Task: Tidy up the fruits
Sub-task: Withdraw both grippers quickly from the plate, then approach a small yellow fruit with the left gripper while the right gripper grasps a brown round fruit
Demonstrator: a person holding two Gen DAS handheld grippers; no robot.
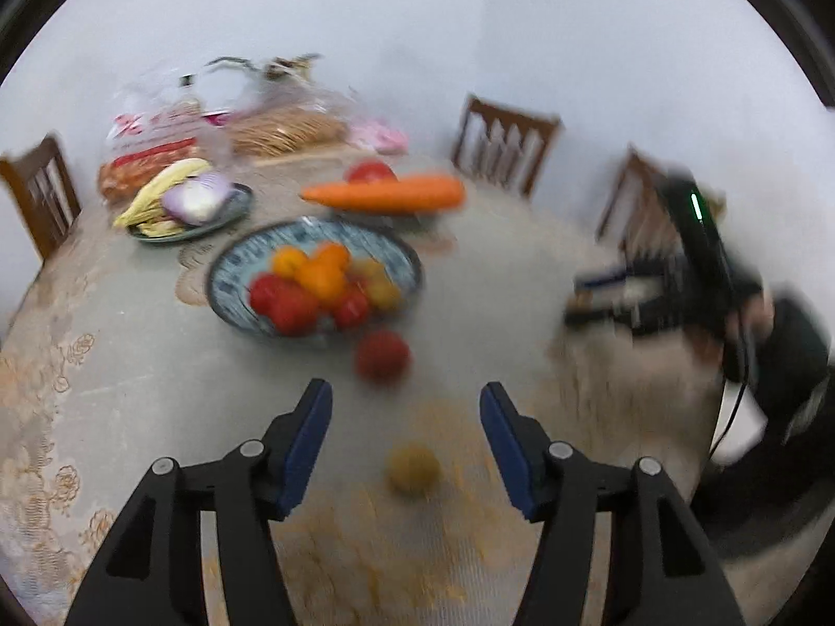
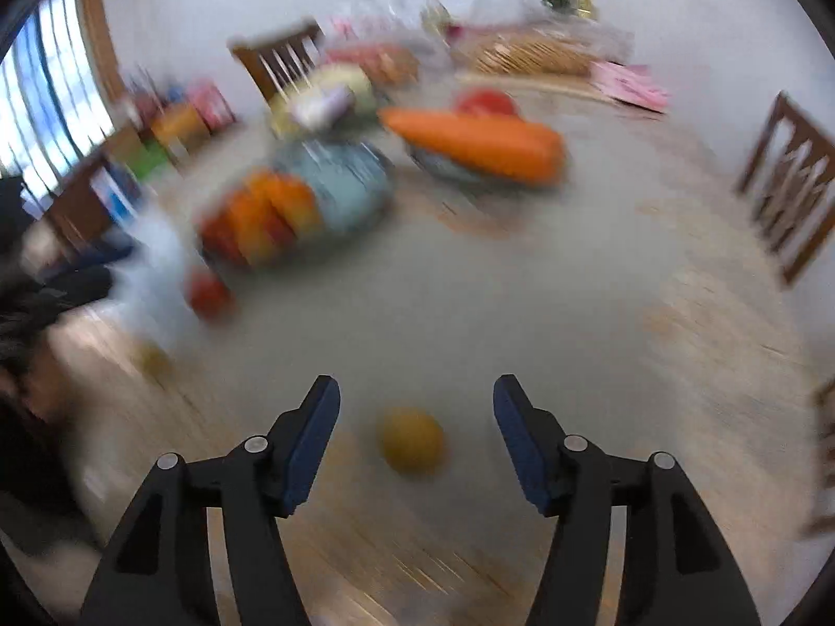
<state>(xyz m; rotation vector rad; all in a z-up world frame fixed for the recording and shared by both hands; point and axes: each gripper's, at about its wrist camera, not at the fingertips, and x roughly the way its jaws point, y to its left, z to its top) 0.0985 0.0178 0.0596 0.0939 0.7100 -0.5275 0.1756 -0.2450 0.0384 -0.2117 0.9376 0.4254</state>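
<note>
Fruit is the story here: a blue patterned bowl toward the middle of the table is piled with red and orange fruit, and one red fruit sits loose on the tablecloth just beside the bowl's near rim. Closer to the near edge, a small yellow fruit lies on the cloth, and the left gripper hangs over it with its blue-padded fingers spread apart, the fruit between them but untouched. Over on the right gripper, same picture: jaws apart, another yellow fruit resting on the table between the fingers, clear of both pads. Both views are smeared with blur. Behind the bowl, a big carrot lies across a dish with a red fruit behind it. Toward the far left edge, a plate carries corn. Bags crowd the far edge, chairs ring the table.
</note>
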